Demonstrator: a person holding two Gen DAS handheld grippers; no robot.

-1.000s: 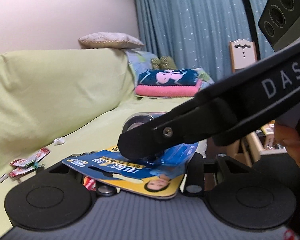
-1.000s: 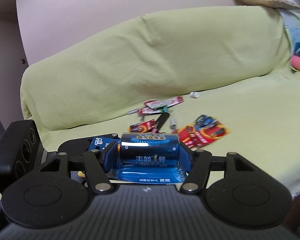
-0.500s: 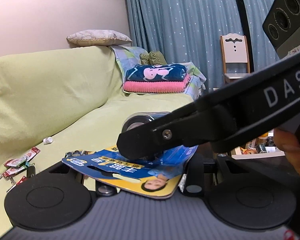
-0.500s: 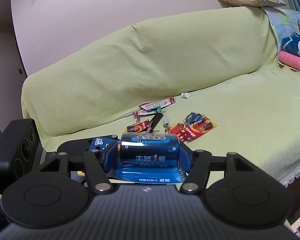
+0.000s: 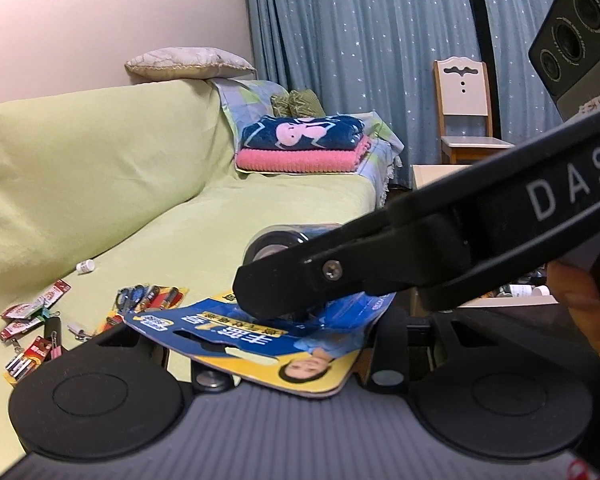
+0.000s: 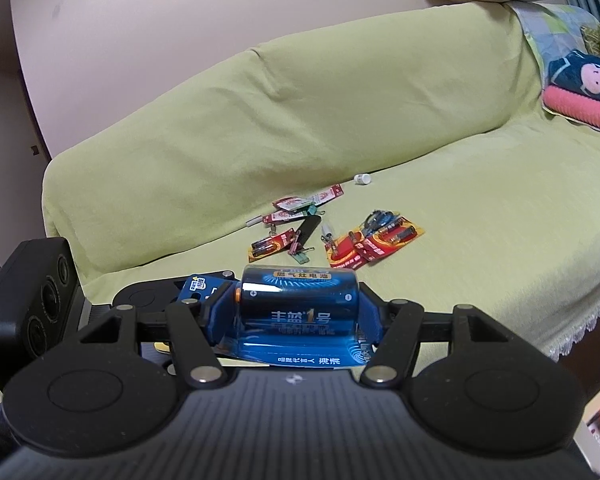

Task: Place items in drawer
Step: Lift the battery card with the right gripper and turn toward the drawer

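A blue battery blister pack [image 5: 260, 340] is held in the air between both grippers, in front of the sofa. My right gripper [image 6: 296, 308] is shut on the pack's large blue battery [image 6: 300, 300]. In the left wrist view its black finger [image 5: 300, 288] crosses from the right and presses on the clear bubble. The yellow and blue card sits tilted across my left gripper [image 5: 276, 344], which seems shut on the card's edges; its left finger is hidden under the card. An open wooden drawer [image 5: 516, 300] shows partly at the right, behind the right gripper.
Small battery packs, clips and a white cap [image 6: 362, 179] lie scattered on the green sofa seat [image 6: 460, 220]. Folded towels [image 5: 300, 148] are stacked at the sofa's far end. A wooden chair [image 5: 464, 112] stands by the curtain. A hand [image 5: 580, 308] holds the right gripper.
Both grippers have swung together with the pack, so the sofa and its scattered items have slid across both views. The hold on the pack looks unchanged.
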